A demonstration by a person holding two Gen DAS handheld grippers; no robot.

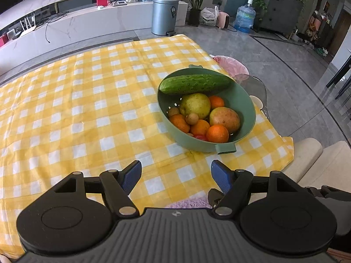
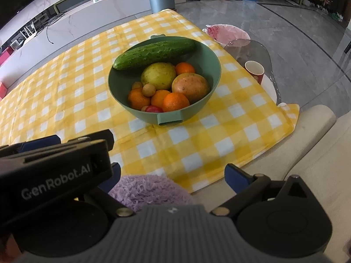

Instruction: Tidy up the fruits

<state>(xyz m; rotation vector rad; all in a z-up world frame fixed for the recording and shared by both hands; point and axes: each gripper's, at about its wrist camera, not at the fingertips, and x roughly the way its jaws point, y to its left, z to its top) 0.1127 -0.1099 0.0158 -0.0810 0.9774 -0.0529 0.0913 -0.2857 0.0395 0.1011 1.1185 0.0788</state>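
A green colander bowl [image 1: 188, 142] [image 2: 208, 63] stands on the yellow checked tablecloth [image 1: 87, 109]. A cucumber [image 1: 195, 84] [image 2: 153, 53] lies across its far rim. Inside are a yellow-green pear [image 1: 195, 105] [image 2: 159, 75], a mango [image 1: 224, 119] [image 2: 190, 85], several oranges [image 1: 217, 133] [image 2: 175, 102], small brown longans [image 1: 192, 118] [image 2: 149, 89] and a red fruit [image 2: 154, 109]. My left gripper [image 1: 176, 171] hangs open and empty over the cloth, just short of the bowl. My right gripper [image 2: 173, 175] is open too, back at the table's near edge; the left gripper's body [image 2: 54, 171] hides most of its left finger.
A pink dish [image 1: 230, 64] sits beyond the bowl on the bare glass tabletop [image 2: 248, 48], with a red and white cup [image 2: 254, 70] near it. A cream chair [image 2: 307, 142] is at the right, a purple fluffy thing [image 2: 144, 190] under my right gripper.
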